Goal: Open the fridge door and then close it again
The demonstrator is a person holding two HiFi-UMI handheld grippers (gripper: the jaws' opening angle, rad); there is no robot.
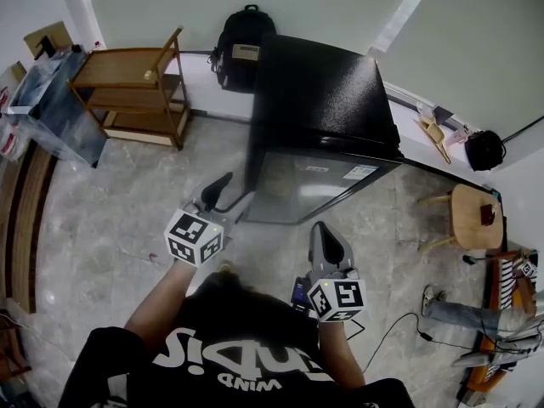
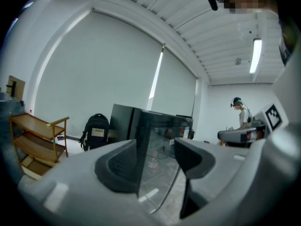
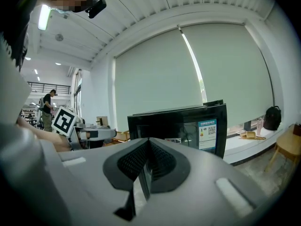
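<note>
Nearest me, the right gripper [image 1: 328, 243] is held low in front of the person's chest, its jaws closed together on nothing, the ribbed pads [image 3: 134, 161] meeting face to face. It points at the fridge [image 1: 319, 100] but stays well short of it, and the black cabinet rises just beyond its tips in the right gripper view.

A little further out, the left gripper [image 1: 228, 195] has its jaws spread wide. They reach the lower left front corner of the fridge, and in the left gripper view the upright front edge of the glossy door [image 1: 306, 185] stands between them, close against the left-hand pad [image 2: 117, 166] and clear of the other one. I cannot tell whether that nearer pad touches the edge. Neither can I say if the door is fully shut or a crack ajar.

Behind, a backpack [image 1: 242, 45] leans against the wall beside the fridge, with a wooden shelf cart [image 1: 136, 92] further left.
</note>
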